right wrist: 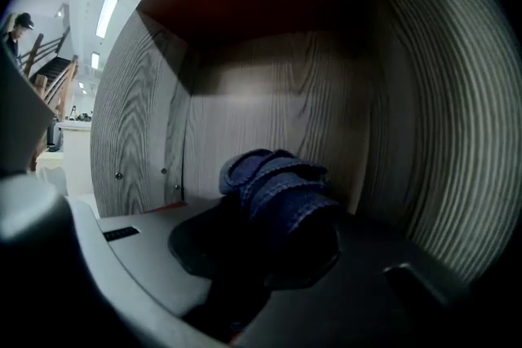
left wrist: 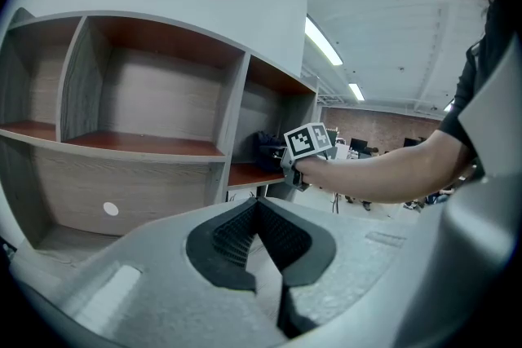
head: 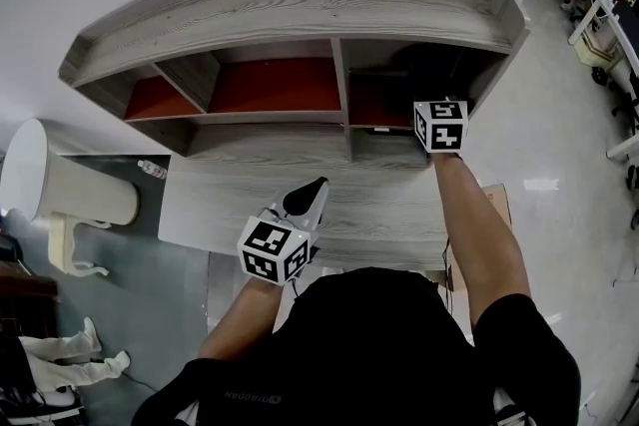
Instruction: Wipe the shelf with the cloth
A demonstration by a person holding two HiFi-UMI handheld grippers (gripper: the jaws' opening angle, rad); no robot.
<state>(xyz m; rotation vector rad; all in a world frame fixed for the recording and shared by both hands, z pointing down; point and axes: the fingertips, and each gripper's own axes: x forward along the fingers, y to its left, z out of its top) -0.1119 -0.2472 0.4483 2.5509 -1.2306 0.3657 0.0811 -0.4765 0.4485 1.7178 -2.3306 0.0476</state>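
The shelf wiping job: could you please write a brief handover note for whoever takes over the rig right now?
Right gripper: shut on the blue cloth, which is bunched between its jaws, inside the shelf's right-hand compartment above the red board.
Left gripper: shut, empty, held over the desk top in front of the shelf.
Done: cloth is in hand and in the compartment; how much has been wiped doesn't show.
Left: wipe this compartment, then probably the others.

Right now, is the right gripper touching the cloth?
Touching. The right gripper view shows the right gripper clamped on the blue cloth.
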